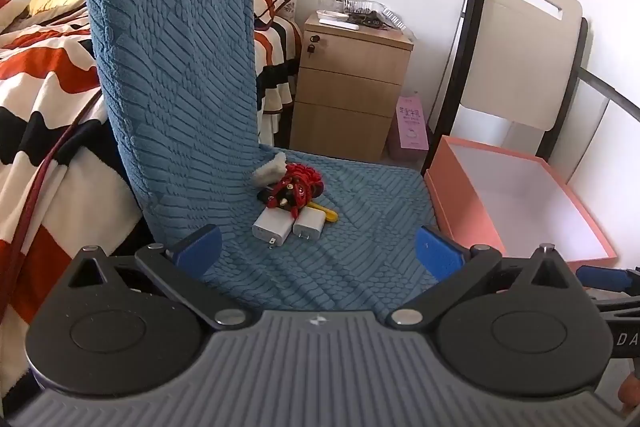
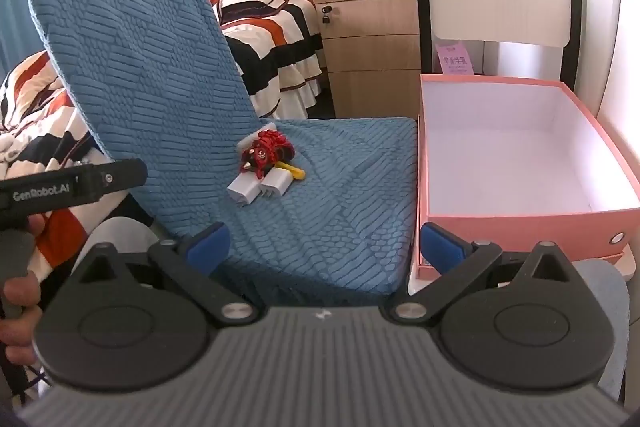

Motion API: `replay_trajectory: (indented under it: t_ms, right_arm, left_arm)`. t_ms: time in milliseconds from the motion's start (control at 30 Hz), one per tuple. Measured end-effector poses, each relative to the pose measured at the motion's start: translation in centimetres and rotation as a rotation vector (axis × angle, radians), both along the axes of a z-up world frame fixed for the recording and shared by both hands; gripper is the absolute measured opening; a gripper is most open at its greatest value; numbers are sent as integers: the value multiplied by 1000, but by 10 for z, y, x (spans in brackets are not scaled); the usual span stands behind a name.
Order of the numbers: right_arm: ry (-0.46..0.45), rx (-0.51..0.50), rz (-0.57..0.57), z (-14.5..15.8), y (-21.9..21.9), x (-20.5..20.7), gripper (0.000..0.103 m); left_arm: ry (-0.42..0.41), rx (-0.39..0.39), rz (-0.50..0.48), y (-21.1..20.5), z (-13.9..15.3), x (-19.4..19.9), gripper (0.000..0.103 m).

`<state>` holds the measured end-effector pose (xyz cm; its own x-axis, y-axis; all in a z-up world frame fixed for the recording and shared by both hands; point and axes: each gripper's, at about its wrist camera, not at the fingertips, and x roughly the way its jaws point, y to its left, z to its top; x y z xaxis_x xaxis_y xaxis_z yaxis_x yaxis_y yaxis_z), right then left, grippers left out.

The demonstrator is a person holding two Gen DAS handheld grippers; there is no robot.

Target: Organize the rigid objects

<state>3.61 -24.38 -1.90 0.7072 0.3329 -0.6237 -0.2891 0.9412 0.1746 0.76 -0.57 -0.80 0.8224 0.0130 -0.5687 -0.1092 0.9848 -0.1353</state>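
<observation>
Both grippers hover over the front edge of a chair seat (image 1: 360, 195) covered in blue textured fabric, each pointing down and forward at it. The left gripper (image 1: 319, 247) has its blue-padded fingers (image 1: 202, 251) spread wide with nothing between them. The right gripper (image 2: 324, 241) is equally wide and holds nothing.

The things to be sorted lie in one small cluster toward the back of the seat, close to where it meets the backrest (image 1: 172, 67), well ahead of both pairs of fingers and apart from them. Nearest the grippers are two white plug adapters (image 1: 286, 227) side by side and touching. Just behind them sits a red and black toy (image 1: 296, 187) (its exact shape is hard to make out at this distance), with a yellow piece (image 1: 326, 213) poking out from under it toward the seat's right edge, and a white fuzzy item (image 1: 270, 169) leaning at the foot of the backrest.

Beside the seat's right edge stands an open pink box (image 2: 520, 219) with a white interior. In the right wrist view a hand (image 2: 18, 301) grips the left gripper's handle at the left edge of the frame.
</observation>
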Motion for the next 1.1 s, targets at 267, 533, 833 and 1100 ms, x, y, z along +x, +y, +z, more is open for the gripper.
replay_trajectory:
  t_ms: [267, 533, 833, 1100]
  right_arm:
    - [8, -4, 9, -3, 2, 1, 103]
    - [16, -3, 6, -6, 1, 2, 103]
    - [20, 6, 18, -8, 3, 3, 103]
    - [29, 7, 24, -9, 4, 4, 103]
  left_arm:
    - [0, 10, -3, 0, -4, 0, 103]
    - [6, 16, 1, 1, -6, 0, 103]
    - [9, 16, 4, 1, -9, 0, 103]
    - [10, 17, 12, 4, -10, 0, 103]
